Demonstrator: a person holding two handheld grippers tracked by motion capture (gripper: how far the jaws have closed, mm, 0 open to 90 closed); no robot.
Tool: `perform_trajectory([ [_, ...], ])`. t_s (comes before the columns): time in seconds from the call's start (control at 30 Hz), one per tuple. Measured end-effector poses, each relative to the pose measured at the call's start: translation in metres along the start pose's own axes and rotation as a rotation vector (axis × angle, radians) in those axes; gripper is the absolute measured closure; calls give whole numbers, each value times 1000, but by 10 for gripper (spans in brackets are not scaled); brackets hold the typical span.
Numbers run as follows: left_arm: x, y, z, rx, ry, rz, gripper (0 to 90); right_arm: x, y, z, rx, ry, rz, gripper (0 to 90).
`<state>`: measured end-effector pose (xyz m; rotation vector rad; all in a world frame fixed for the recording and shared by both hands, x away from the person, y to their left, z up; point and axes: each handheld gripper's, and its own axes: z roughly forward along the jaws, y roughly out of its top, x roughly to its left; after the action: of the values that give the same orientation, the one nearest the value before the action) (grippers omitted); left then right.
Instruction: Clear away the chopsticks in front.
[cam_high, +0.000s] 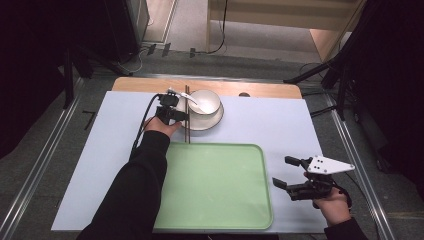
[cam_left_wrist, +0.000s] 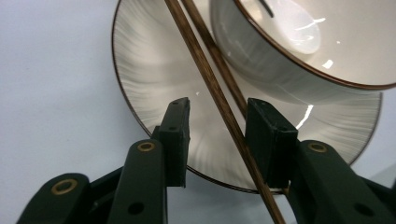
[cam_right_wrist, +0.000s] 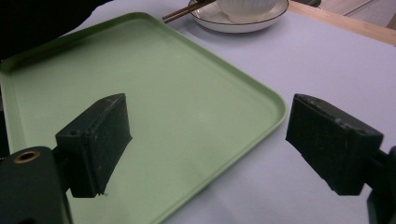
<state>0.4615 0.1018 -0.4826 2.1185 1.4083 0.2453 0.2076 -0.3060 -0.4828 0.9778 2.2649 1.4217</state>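
Note:
A pair of brown chopsticks (cam_high: 187, 115) (cam_left_wrist: 205, 74) lies across the left rim of a white plate (cam_high: 212, 122) (cam_left_wrist: 144, 60). On the plate stands a white bowl (cam_high: 205, 102) (cam_left_wrist: 280, 70) with a white spoon (cam_high: 192, 101) (cam_left_wrist: 299, 28) in it. My left gripper (cam_high: 181, 116) (cam_left_wrist: 217, 109) straddles the chopsticks over the plate; they run close along one pad, and the other pad stands clear of them. My right gripper (cam_high: 281, 171) (cam_right_wrist: 210, 116) hovers wide open beside the right edge of the green tray (cam_high: 215, 185) (cam_right_wrist: 140, 56), with nothing between its pads.
The tray lies at the near middle of a pale blue mat (cam_high: 270, 125) over a wooden tabletop (cam_high: 265, 90). In the right gripper view the plate (cam_right_wrist: 219, 21), bowl (cam_right_wrist: 243, 5) and chopsticks (cam_right_wrist: 180, 14) sit beyond the tray's far corner.

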Motion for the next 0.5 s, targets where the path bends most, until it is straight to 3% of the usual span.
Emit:
perform_trajectory([
  [0.1, 2, 1, 3, -9, 0, -24, 670, 0, 0, 0, -1, 0, -1, 142],
  [0.23, 6, 1, 9, -9, 3, -92, 748, 0, 0, 0, -1, 2, -1, 142],
  [0.33, 8, 1, 12, -18, 13, -122, 804, -1, -1, 0, -4, 5, 0, 142],
  [0.5, 8, 0, 13, -35, 18, -169, 817, -1, -1, 0, -3, 5, 2, 142],
])
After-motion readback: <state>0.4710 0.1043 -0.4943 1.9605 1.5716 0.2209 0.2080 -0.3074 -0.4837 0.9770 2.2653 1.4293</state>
